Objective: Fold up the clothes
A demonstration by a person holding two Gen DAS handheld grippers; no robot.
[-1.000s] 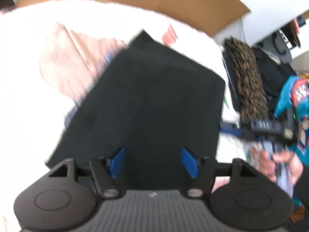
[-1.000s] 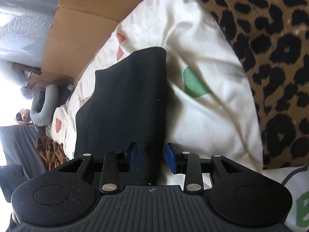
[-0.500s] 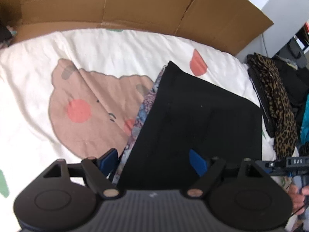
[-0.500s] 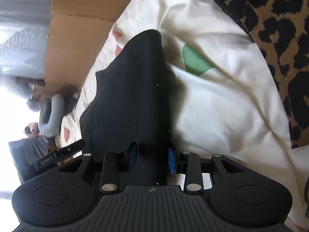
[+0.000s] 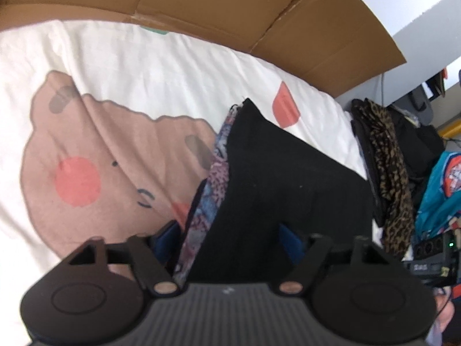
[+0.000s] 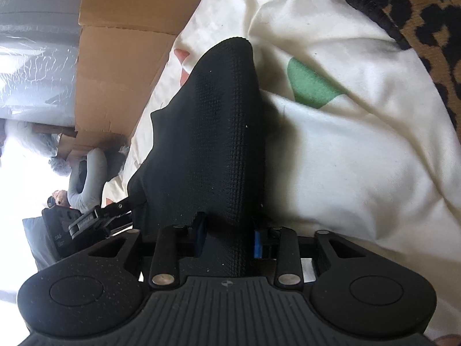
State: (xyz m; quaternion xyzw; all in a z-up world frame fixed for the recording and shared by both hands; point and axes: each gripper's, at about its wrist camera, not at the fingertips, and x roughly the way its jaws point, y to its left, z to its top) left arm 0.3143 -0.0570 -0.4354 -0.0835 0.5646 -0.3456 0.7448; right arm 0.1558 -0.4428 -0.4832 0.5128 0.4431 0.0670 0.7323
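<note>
Lettering is showing on only one thing in the left wrist view, a black device [image 5: 429, 262] at the right edge, and its small white characters are too blurred to be read. Closer in, the left claw [image 5: 230, 240] is straddling the near edge of the folded black garment [image 5: 288, 178], which is lying on the white bed cover [image 5: 144, 66] with a patterned blue-and-pink cloth [image 5: 216, 173] peeking out along its left side; the claw's jaws have just been closing, with both layers between them, yet the blue pads are standing clear of the fabric, so it is open. Compared with a second ago, this view is sitting lower and nearer the garment's edge, and the pink bear print [image 5: 86, 173] is lying plain instead of smeared. A leopard-print cloth [image 5: 386, 173] is hanging at the bed's right edge, and brown cardboard [image 5: 230, 8] is standing behind the bed. In the right wrist view, white lettering on the other device [image 6: 80, 225] at the left is also too small to be read. Here the right claw [image 6: 229, 239] is pinching a raised ridge of the black garment [image 6: 213, 132], its jaws having just been closing, and the ridge is standing taller and narrower than a second ago above the white bed cover [image 6: 360, 150].
</note>
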